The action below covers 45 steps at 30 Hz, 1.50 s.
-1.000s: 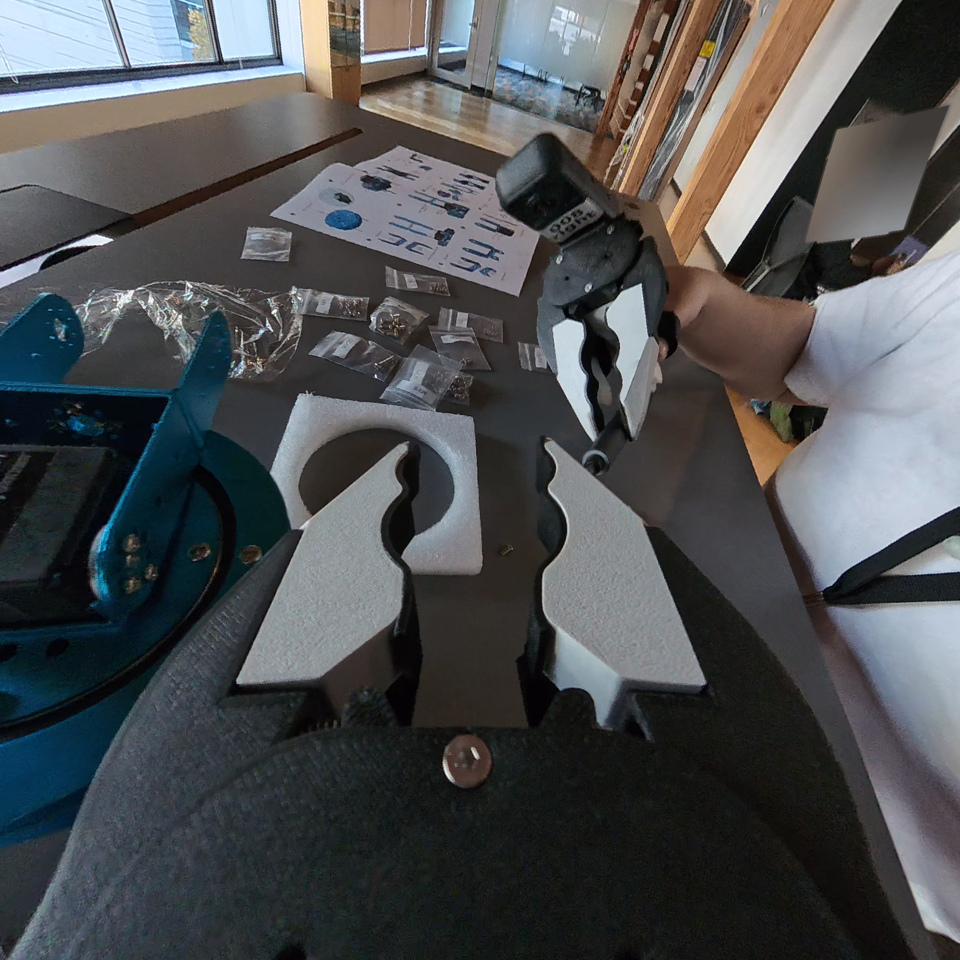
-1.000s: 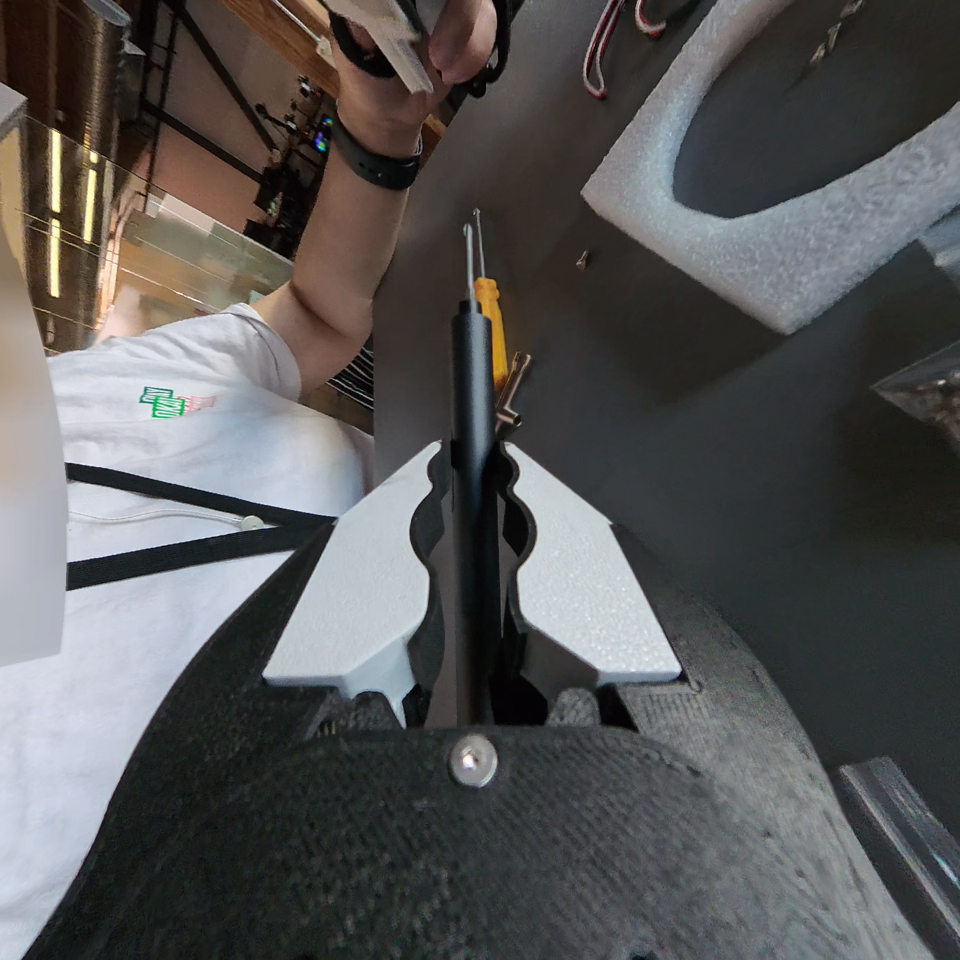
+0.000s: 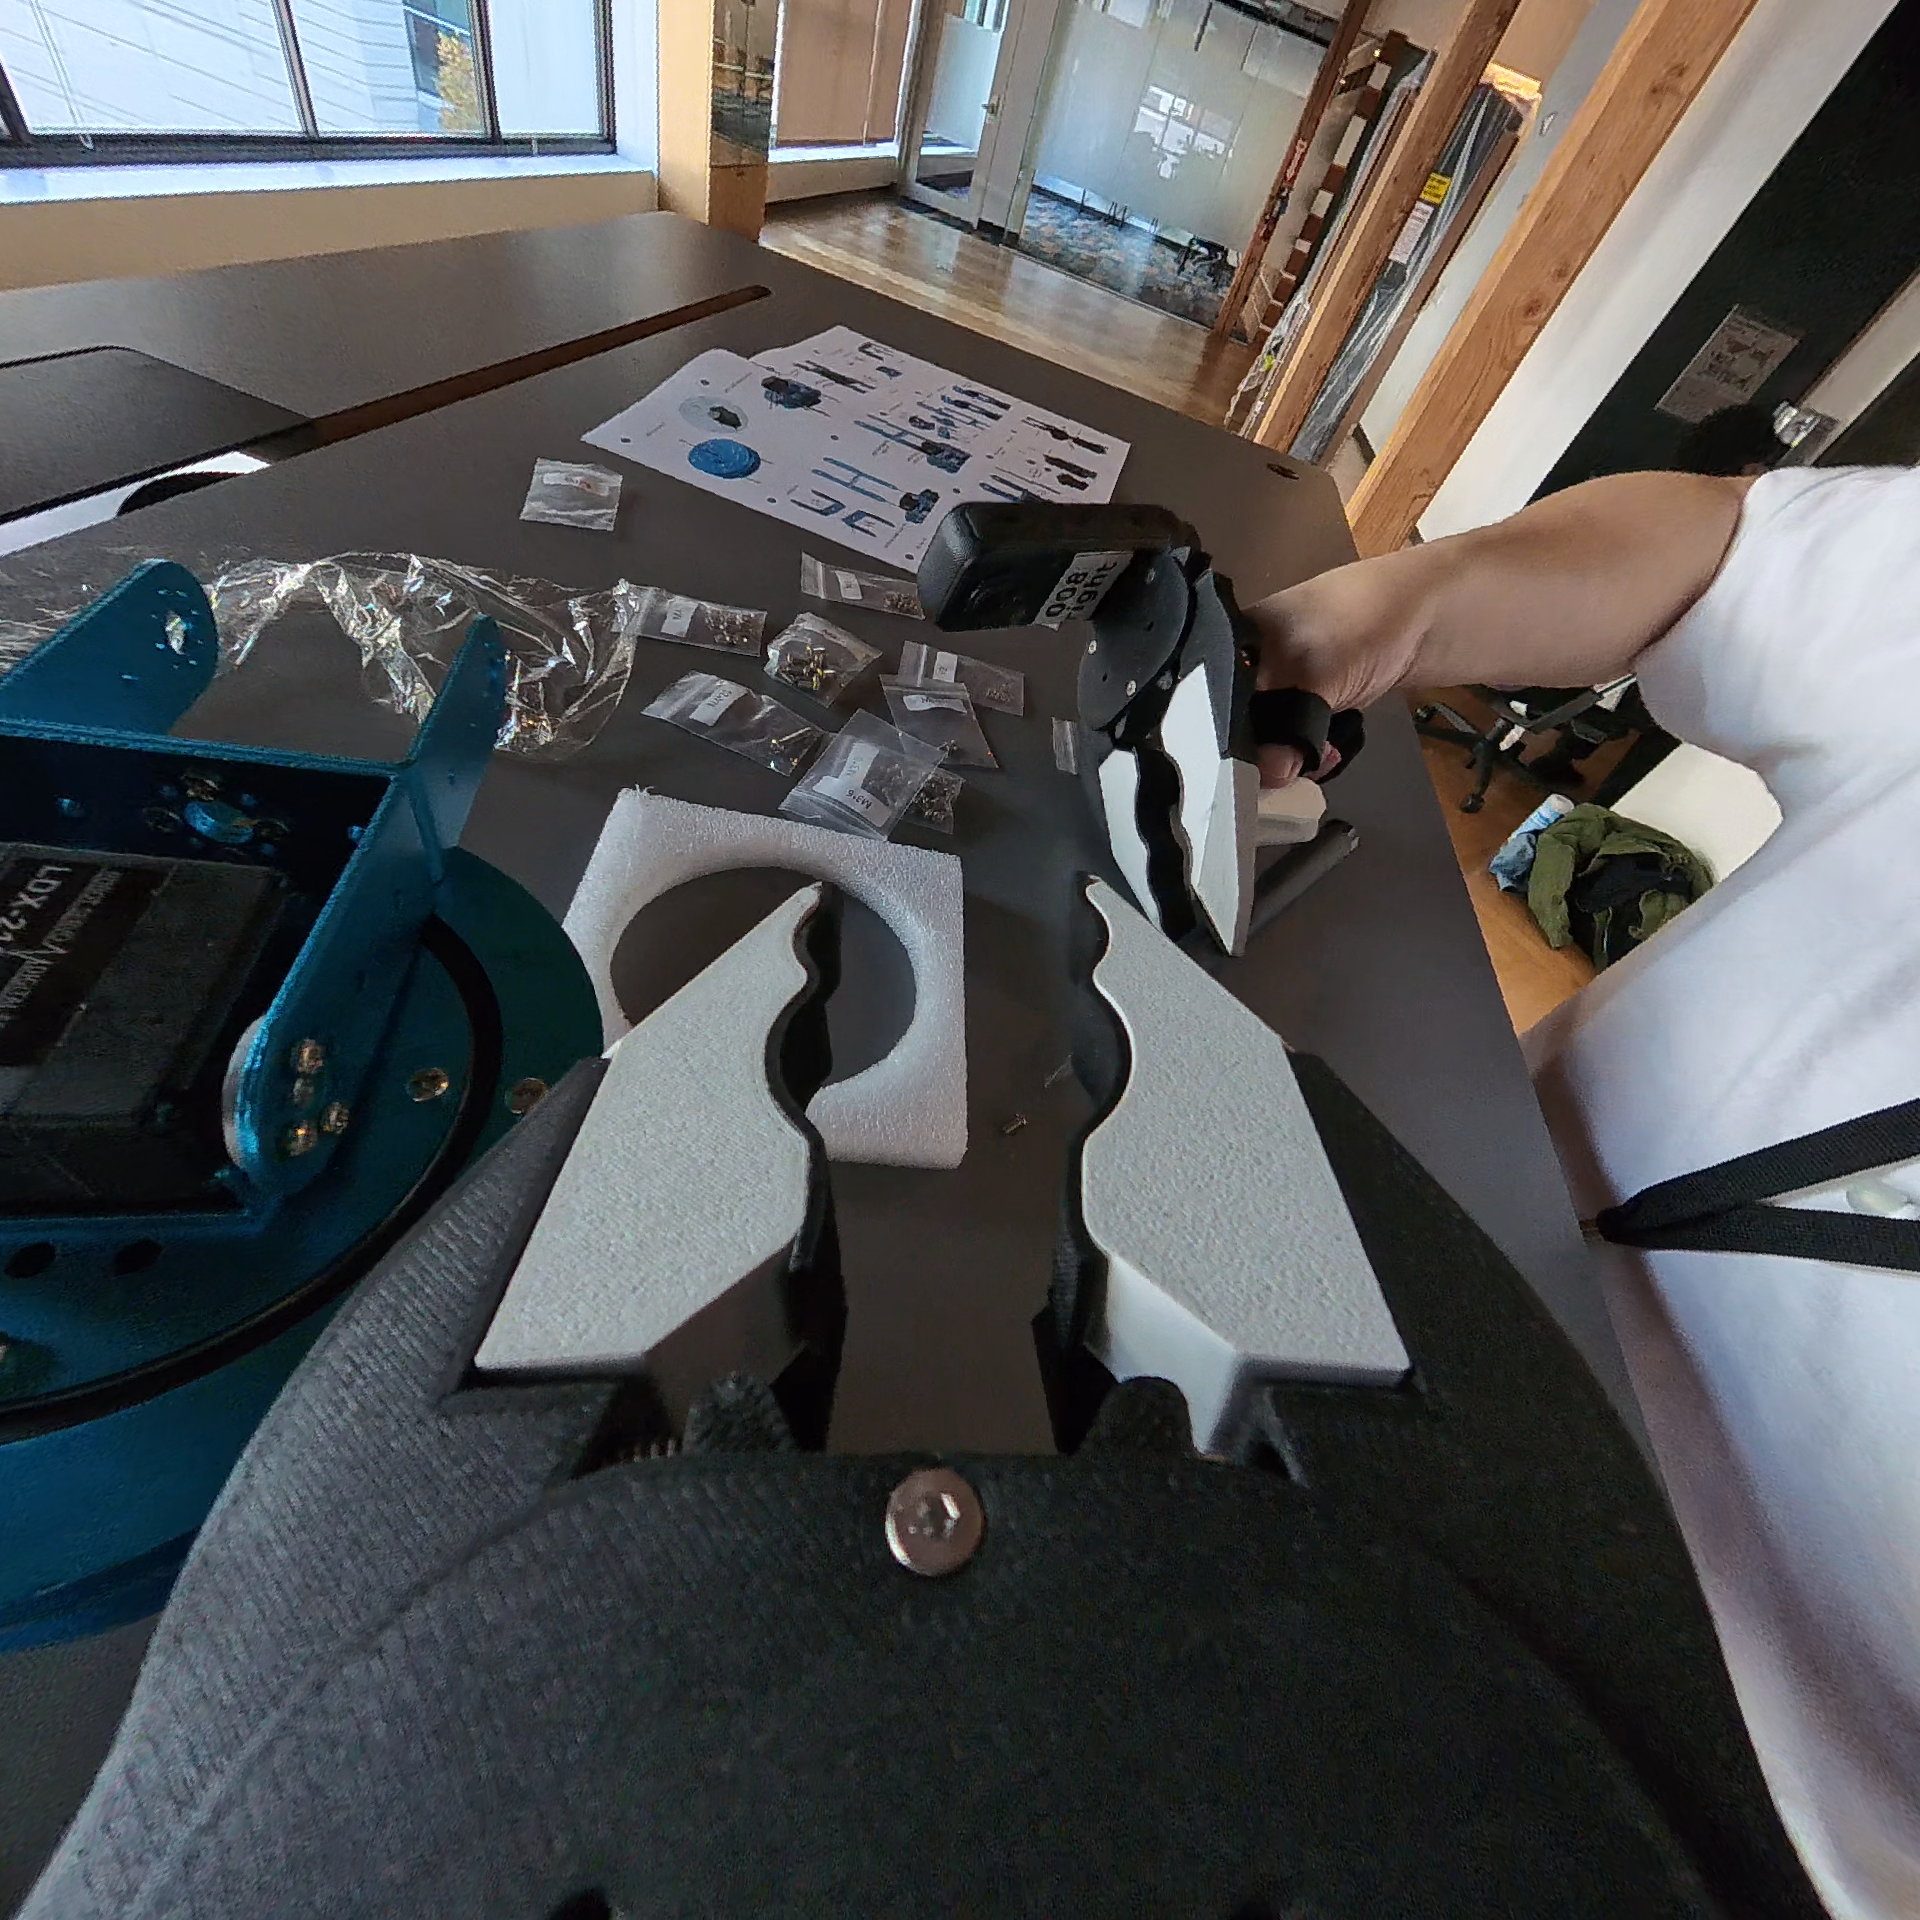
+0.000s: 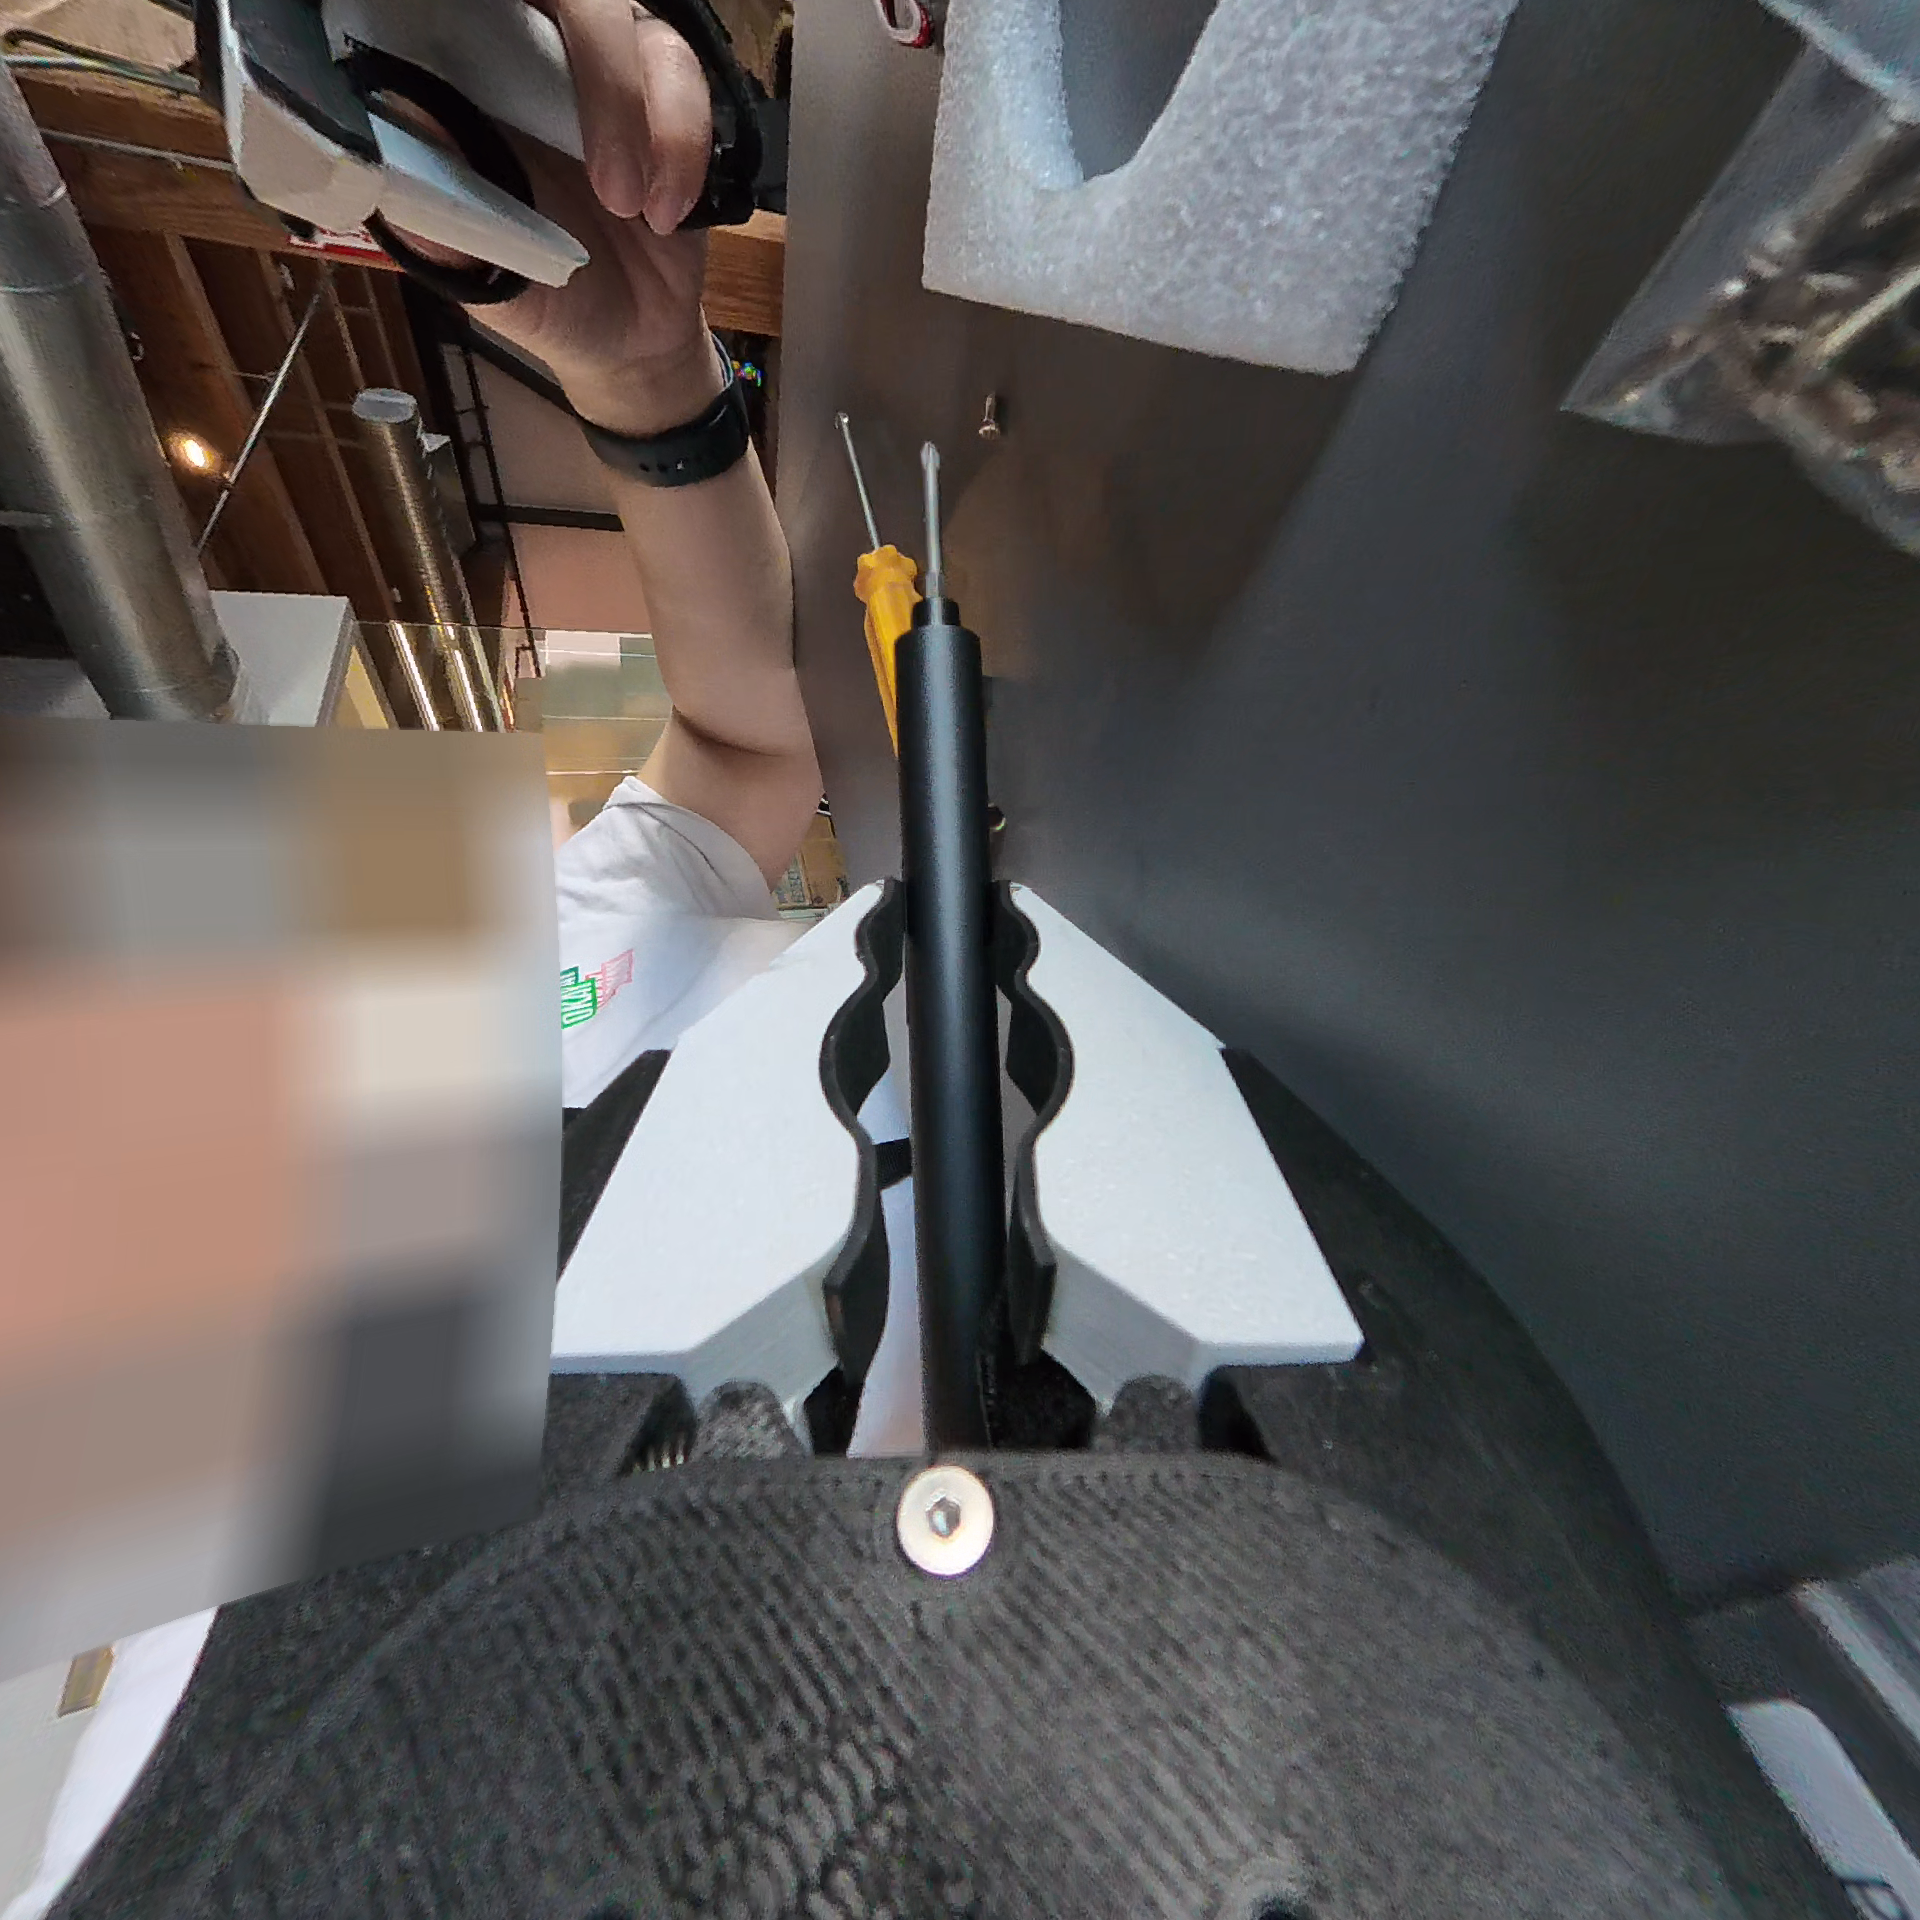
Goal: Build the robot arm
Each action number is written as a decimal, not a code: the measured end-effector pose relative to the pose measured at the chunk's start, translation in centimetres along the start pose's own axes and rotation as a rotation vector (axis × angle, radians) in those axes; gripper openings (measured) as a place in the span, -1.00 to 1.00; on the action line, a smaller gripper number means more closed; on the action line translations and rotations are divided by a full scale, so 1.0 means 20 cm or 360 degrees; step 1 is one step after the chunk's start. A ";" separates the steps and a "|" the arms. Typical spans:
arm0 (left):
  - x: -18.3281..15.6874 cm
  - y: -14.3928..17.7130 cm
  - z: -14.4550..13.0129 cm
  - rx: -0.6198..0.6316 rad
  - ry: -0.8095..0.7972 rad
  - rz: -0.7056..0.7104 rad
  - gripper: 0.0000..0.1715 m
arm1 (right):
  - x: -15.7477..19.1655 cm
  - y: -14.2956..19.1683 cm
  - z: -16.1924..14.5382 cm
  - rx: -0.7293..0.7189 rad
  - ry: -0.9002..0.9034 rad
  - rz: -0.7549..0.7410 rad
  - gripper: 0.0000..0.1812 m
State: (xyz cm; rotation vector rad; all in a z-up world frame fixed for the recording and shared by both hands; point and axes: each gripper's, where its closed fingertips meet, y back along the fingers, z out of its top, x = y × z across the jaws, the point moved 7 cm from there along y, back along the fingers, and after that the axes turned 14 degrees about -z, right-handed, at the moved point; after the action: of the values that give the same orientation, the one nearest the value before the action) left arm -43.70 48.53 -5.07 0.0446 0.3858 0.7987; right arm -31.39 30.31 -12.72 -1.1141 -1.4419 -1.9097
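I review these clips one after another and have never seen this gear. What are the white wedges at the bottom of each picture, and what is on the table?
Each picture comes from a camera mounted on a hand-held claw. The white wedges are its fingers. The left claw is open and empty, above a white foam piece. Beside it stands a blue metal assembly. Farther off lie small screw bags and a printed sheet. The right claw grips a black screwdriver. Beyond it on the dark table lies a yellow-handled screwdriver.
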 end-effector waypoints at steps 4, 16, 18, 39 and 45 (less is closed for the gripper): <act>0.01 0.01 0.00 -0.0003 0.0014 -0.0005 -0.51 | 0.01 -0.02 0.00 0.0034 -0.0010 -0.0066 -0.83; -0.01 0.01 0.00 0.0007 -0.0015 -0.0009 -0.51 | 0.01 -0.04 0.00 0.0038 -0.0046 -0.0129 -0.83; -0.01 0.01 0.00 0.0013 -0.0011 -0.0011 -0.51 | 0.01 -0.03 0.00 0.0028 -0.0050 -0.0129 -0.83; -0.05 -0.03 -0.06 0.0249 -0.0070 -0.0131 -0.54 | 0.01 -0.02 -0.01 0.0002 -0.0034 -0.0121 -0.83; -0.11 -0.12 -0.19 0.0577 -0.0265 -0.0261 -0.59 | 0.05 0.02 -0.03 0.0037 0.0042 -0.0107 -0.83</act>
State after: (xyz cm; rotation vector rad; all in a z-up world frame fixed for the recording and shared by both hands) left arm -44.89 44.85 -8.34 0.4111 0.3670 0.5507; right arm -31.83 29.73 -11.74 -1.0384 -1.5010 -1.9413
